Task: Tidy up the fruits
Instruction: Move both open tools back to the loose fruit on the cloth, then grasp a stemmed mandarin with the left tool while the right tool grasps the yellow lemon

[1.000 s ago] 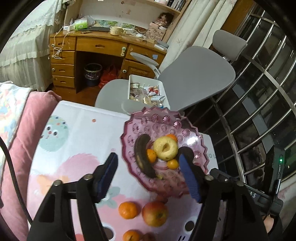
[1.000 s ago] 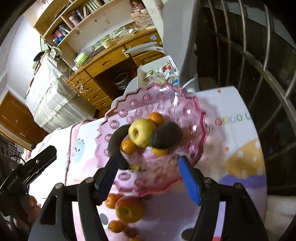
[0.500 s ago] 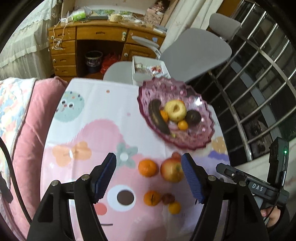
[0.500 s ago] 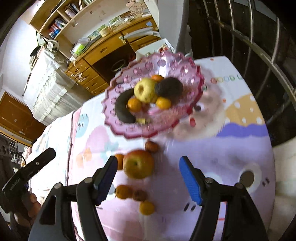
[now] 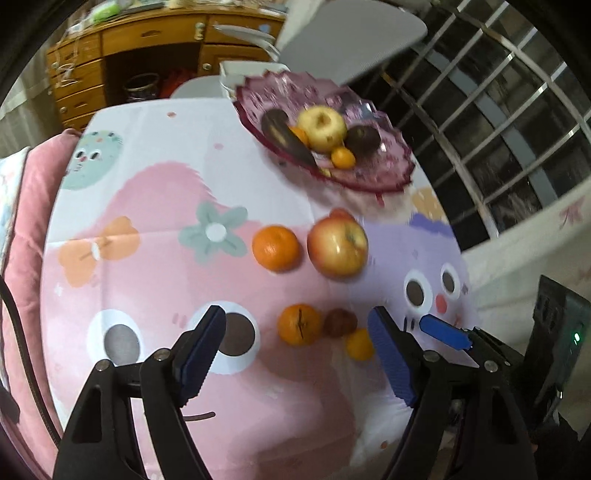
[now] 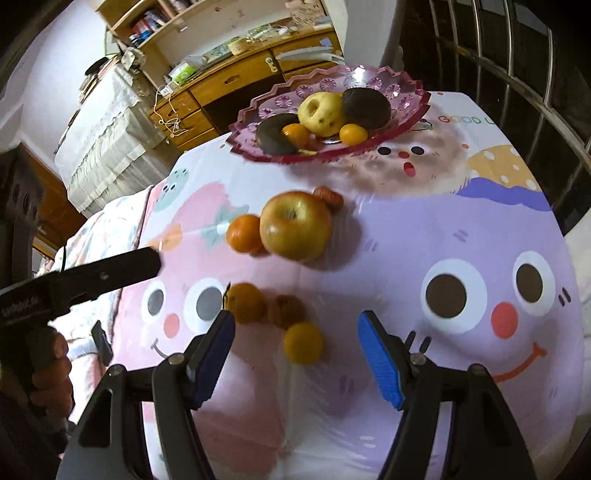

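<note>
A purple glass fruit dish (image 5: pixel 384 173) (image 6: pixel 406 110) at the table's far side holds a yellow apple (image 5: pixel 322 123), a blackened banana (image 5: pixel 284 136), a dark round fruit (image 5: pixel 362 138) and small oranges. On the cartoon tablecloth lie a red-yellow apple (image 5: pixel 338 245) (image 6: pixel 294 229), an orange (image 5: pixel 275 246), a second orange (image 5: pixel 299 324), a small brown fruit (image 5: pixel 340 323) and a small yellow-orange fruit (image 5: pixel 359 344) (image 6: pixel 303 342). My left gripper (image 5: pixel 295 339) hovers over the near fruits, its jaws opening, nothing pressed between them. My right gripper (image 6: pixel 297 345) is open above the small yellow-orange fruit.
A pink cushion (image 5: pixel 26 236) borders the table's left side. Behind stand a wooden desk with drawers (image 5: pixel 122 55), a grey office chair (image 5: pixel 347 33) and a metal window grille (image 5: pixel 509 122). A hand (image 6: pixel 48 376) holds the left gripper's handle.
Both grippers drew back from above the dish and sank toward the loose fruits on the cloth. The left jaws have widened. No fruit has moved.
</note>
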The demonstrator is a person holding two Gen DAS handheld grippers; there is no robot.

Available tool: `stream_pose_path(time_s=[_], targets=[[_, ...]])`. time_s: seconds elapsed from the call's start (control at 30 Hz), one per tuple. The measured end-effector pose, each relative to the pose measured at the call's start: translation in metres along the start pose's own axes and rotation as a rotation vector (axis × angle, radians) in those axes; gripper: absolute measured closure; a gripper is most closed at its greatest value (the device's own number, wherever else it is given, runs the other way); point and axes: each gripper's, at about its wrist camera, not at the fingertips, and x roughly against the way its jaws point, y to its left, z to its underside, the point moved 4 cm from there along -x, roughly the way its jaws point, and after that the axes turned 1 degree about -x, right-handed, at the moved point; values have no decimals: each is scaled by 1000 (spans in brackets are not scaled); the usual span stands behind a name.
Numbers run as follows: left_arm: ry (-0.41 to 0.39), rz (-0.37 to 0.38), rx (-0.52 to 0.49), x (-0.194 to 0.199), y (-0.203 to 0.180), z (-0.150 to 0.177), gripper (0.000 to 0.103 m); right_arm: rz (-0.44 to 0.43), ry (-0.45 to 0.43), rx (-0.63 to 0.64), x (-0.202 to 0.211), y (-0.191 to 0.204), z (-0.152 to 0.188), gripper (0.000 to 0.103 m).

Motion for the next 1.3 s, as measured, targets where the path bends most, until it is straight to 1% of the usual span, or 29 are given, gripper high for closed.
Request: stream_pose_path(time_s=[0.1, 0.33, 0.4, 0.47, 0.5, 0.57, 0.67, 0.7, 0.73, 0.77, 0.83, 0.97, 1.1, 1.3], targets=[[31, 12, -36, -20, -2, 6, 25, 46, -34, 34, -4, 7, 13, 33], [65, 9, -101, -54, -7, 12, 25, 154, -136, 100, -12, 17, 34, 34], [75, 13, -111, -62, -8, 14, 25, 176, -139, 104, -16, 18, 37, 37], [97, 13, -117, -72, -7, 16, 25, 199, -130, 98, -22, 17, 38, 45], [102, 13, -120, -75, -7, 17, 27, 200, -123, 92, -26, 16, 39, 48], [107, 14, -131, -79, -7, 18, 29, 200, -112, 88, -31, 16, 40, 56], [99, 22, -146, -83, -9, 16, 34, 207, -107, 84, -37, 16, 41, 62], [96, 25, -148, -84, -9, 16, 38, 206, -102, 83, -39, 16, 42, 63], [94, 29, -152, -85, -10, 15, 45, 207, -99, 82, -40, 16, 42, 67], [92, 29, -153, -85, -9, 15, 48, 208, -96, 81, -41, 16, 42, 71], [88, 29, -150, -87, -9, 14, 57, 212, -96, 81, -42, 17, 43, 71], [81, 56, -132, -86, -6, 14, 65, 205, -91, 84, -42, 16, 42, 72], [66, 45, -141, -85, -8, 16, 66, 184, -77, 80, -42, 14, 41, 73], [60, 15, -104, -81, -6, 17, 66, 142, -57, 78, -40, 8, 36, 73]])
